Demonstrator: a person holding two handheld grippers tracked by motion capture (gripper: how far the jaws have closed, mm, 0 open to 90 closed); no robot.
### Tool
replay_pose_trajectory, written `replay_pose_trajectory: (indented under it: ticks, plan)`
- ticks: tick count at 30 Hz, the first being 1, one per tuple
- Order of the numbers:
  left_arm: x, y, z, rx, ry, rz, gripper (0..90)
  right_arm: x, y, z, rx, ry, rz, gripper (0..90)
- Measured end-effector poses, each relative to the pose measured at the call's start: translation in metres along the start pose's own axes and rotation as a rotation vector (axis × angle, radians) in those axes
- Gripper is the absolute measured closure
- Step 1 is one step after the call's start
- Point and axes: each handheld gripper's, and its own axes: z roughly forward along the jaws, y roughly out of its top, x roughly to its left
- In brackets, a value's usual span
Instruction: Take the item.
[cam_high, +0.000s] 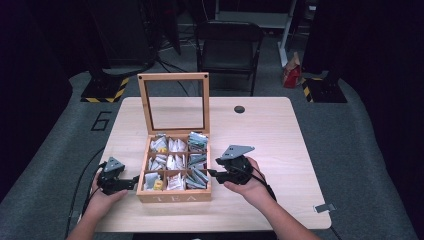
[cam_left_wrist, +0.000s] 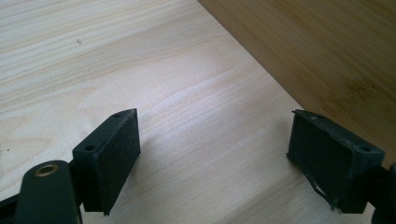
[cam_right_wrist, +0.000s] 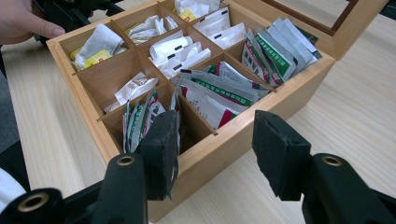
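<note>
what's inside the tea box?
The open tea box has nine compartments holding paper tea sachets, white ones and green-striped ones. The compartment floors beneath them are mostly covered, so anything underneath can't be seen.

Left claw (cam_high: 134, 181) and right claw (cam_high: 210, 173) both gape empty, held low in either hand, pointing inward

In the left gripper view, the open wooden nine-compartment tea box (cam_left_wrist: 327, 51) is cut off by the top and right edges, leaving a bare slab of its side wall. In the right gripper view, that box's glass-paned wooden lid (cam_right_wrist: 327, 18) runs out past the top edge, and the person's left hand (cam_right_wrist: 23, 21), beside the box's far corner, is cropped at the upper left. Print on the white and green paper tea sachets (cam_high: 175, 162) inside the box is too small to read from the high view.
</note>
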Motion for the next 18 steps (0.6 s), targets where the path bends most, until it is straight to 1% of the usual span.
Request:
replay_pose_trajectory:
  ticks: [6,8,9,11,15,16,17,18]
  plan:
    - [0.000,0.000,0.000,0.000,0.000,0.000,16.3,0.004,0.000,0.008,0.004,0.014,0.000,51.2]
    - [0.000,0.000,0.000,0.000,0.000,0.001,16.3,0.007,0.001,0.010,0.003,0.022,-0.020,52.4]
    - [0.000,0.000,0.000,0.000,0.000,0.000,16.3,0.007,0.001,0.011,0.003,0.024,-0.022,52.5]
    - [0.000,0.000,0.000,0.000,0.000,0.001,16.3,0.010,0.001,0.014,0.004,0.030,-0.013,53.3]
    - [0.000,0.000,0.000,0.000,-0.001,0.000,16.3,0.013,0.001,0.018,0.005,0.038,-0.023,55.0]
    - [0.000,0.000,0.000,0.000,0.000,0.001,16.3,0.014,0.001,0.019,0.004,0.044,-0.012,55.5]
    - [0.000,0.000,0.000,0.000,0.000,0.001,16.3,0.015,0.001,0.021,0.004,0.049,-0.017,57.2]
    - [0.000,0.000,0.000,0.000,0.000,0.001,16.3,0.016,0.001,0.022,0.009,0.052,-0.012,57.5]
